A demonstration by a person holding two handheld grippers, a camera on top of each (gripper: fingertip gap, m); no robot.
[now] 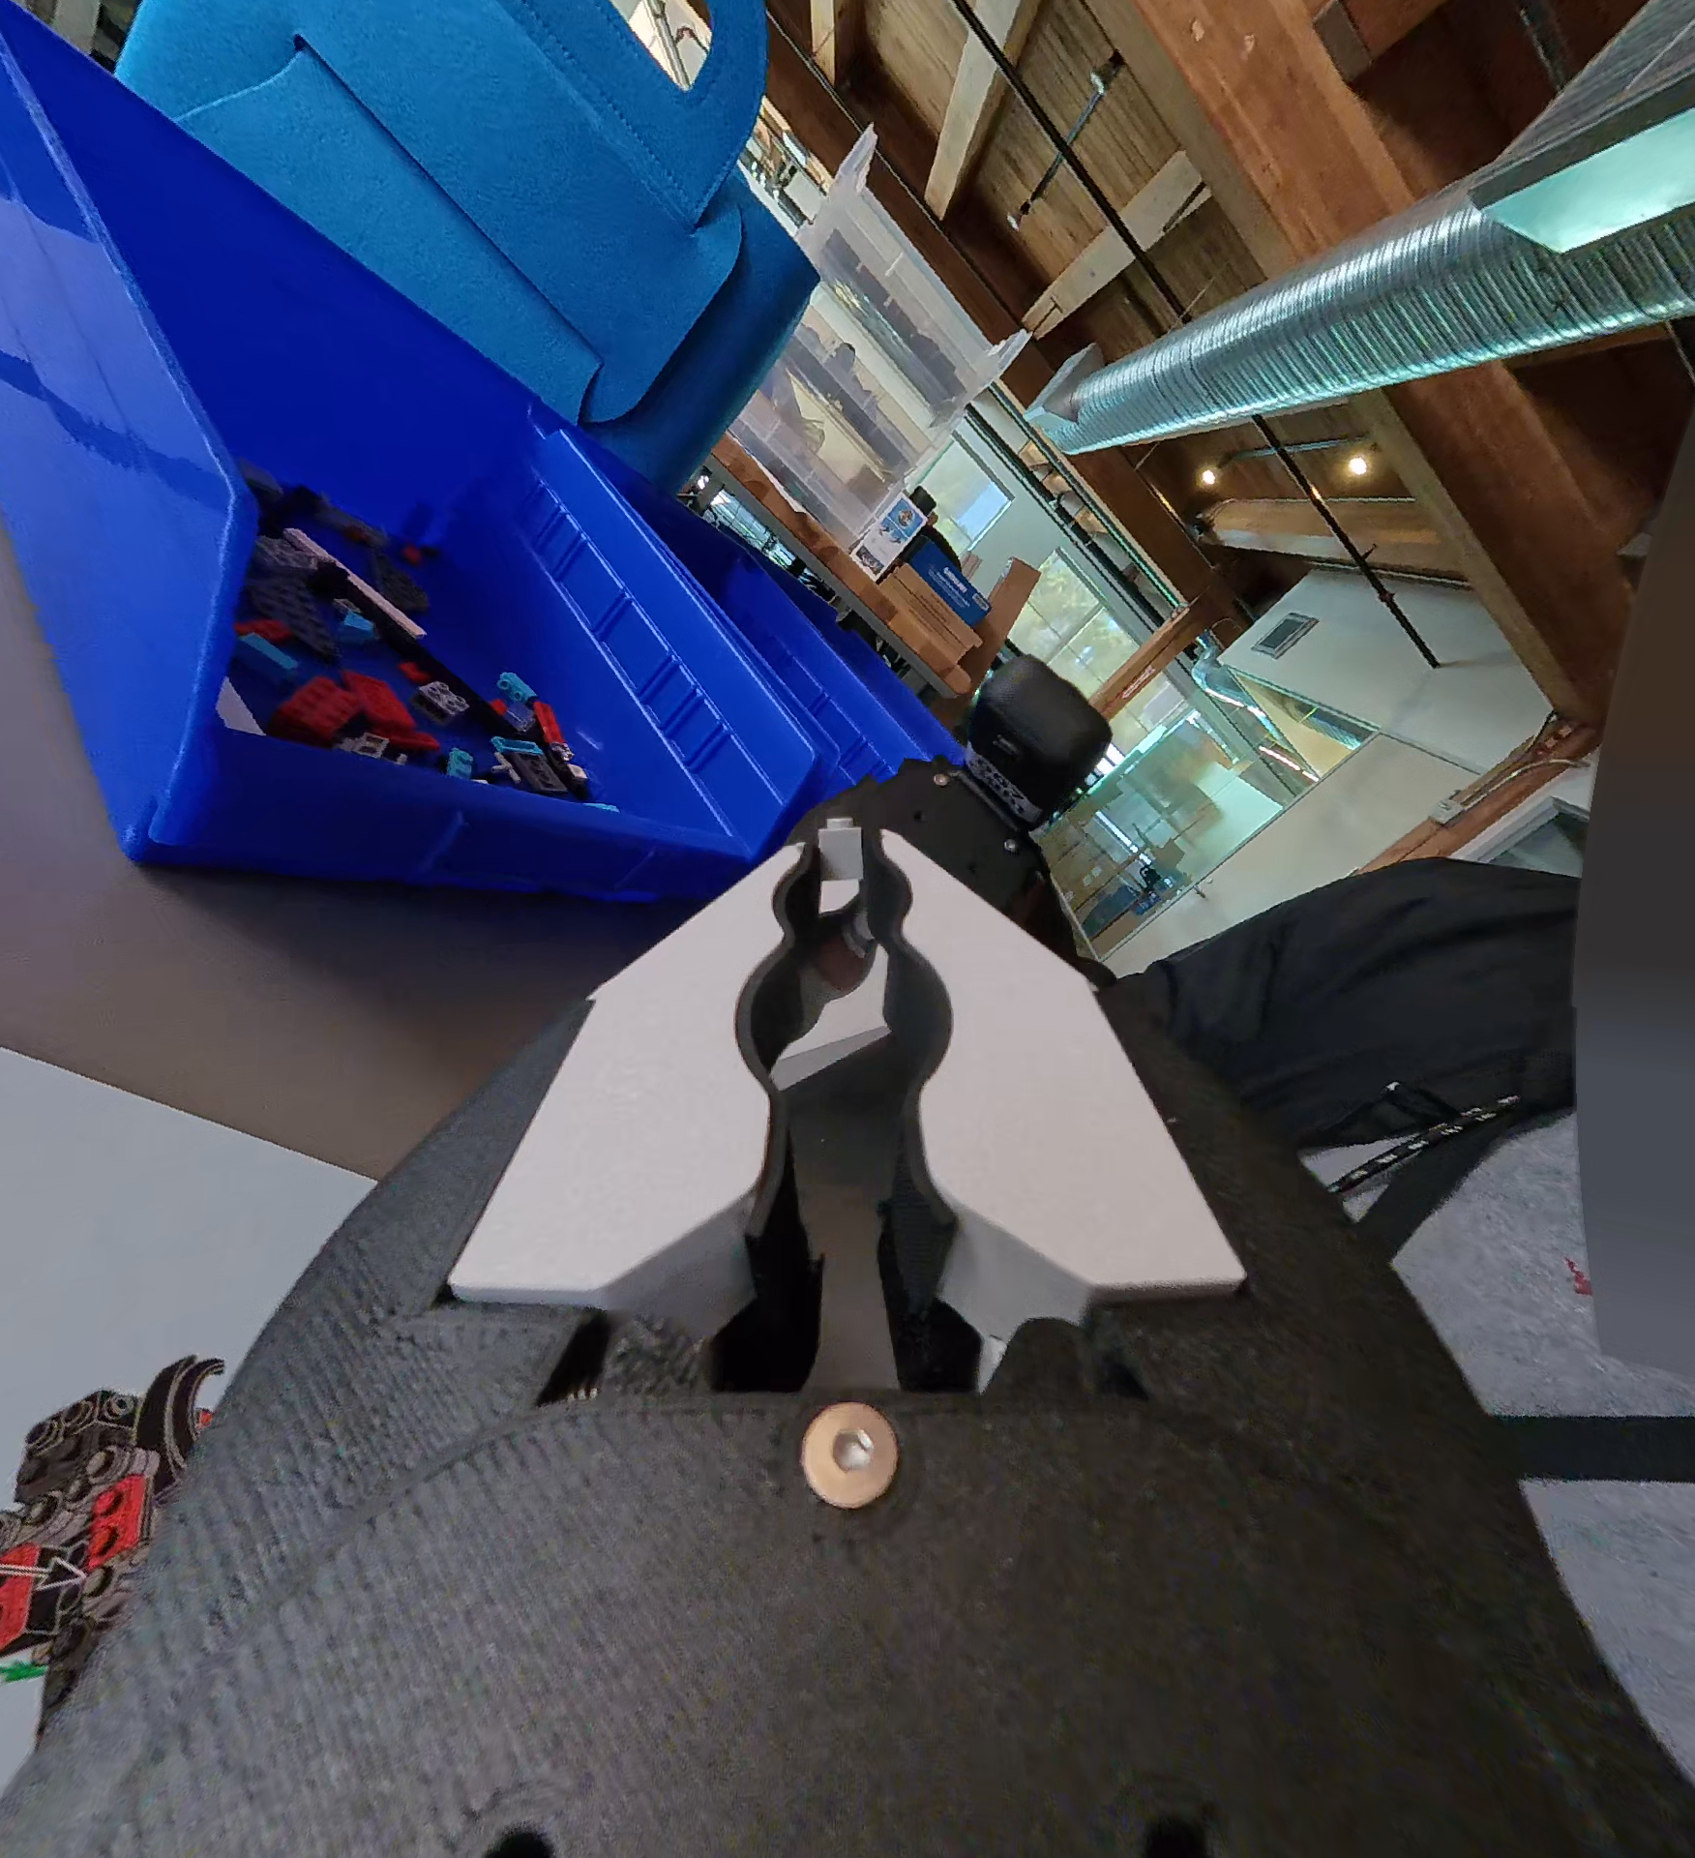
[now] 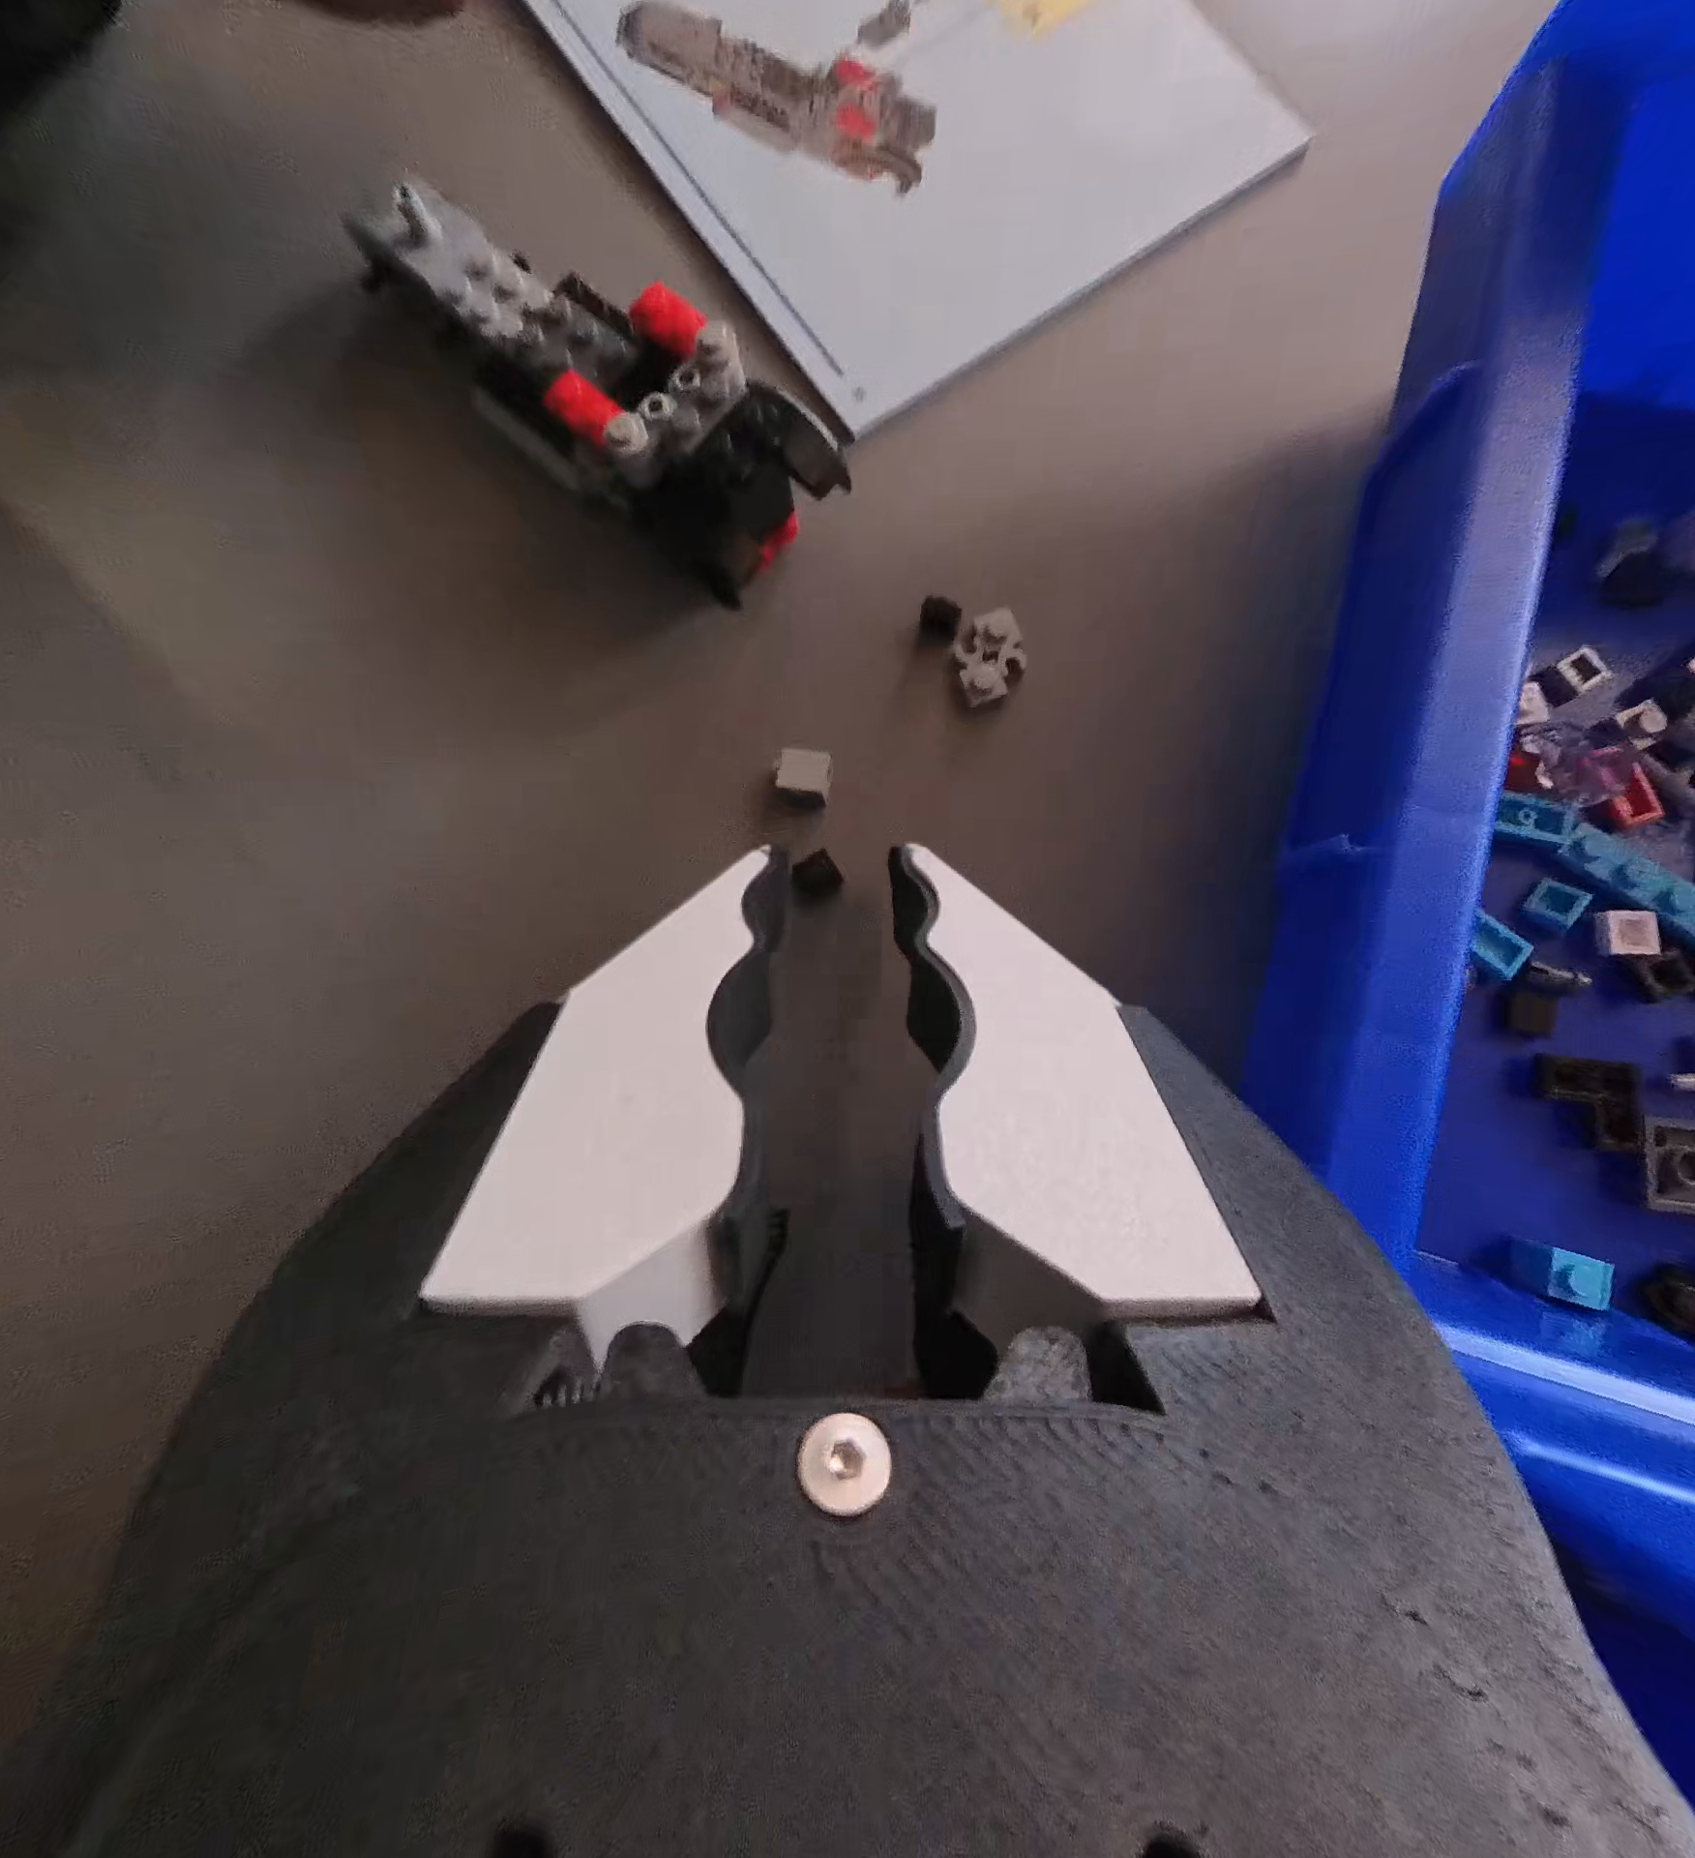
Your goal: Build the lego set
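Right gripper [image 2: 828, 863] hangs over the grey counter [image 2: 220, 804], jaws apart. A small black brick [image 2: 816, 870] lies on the counter in the gap at the tips, closer to the left jaw; contact cannot be judged. Just beyond it sits a small grey brick [image 2: 803, 777]. Farther out, a black piece [image 2: 938, 614] lies just beside a light grey studded piece [image 2: 990, 655]. The partly built model [image 2: 602, 392], grey and black with red cylinders, rests on the counter, one end near the corner of the instruction sheet [image 2: 944, 191]. Blue bin [image 2: 1366, 804] to the right holds loose bricks [image 2: 1648, 885]: teal, black, grey, red, white. Frame slightly blurred.
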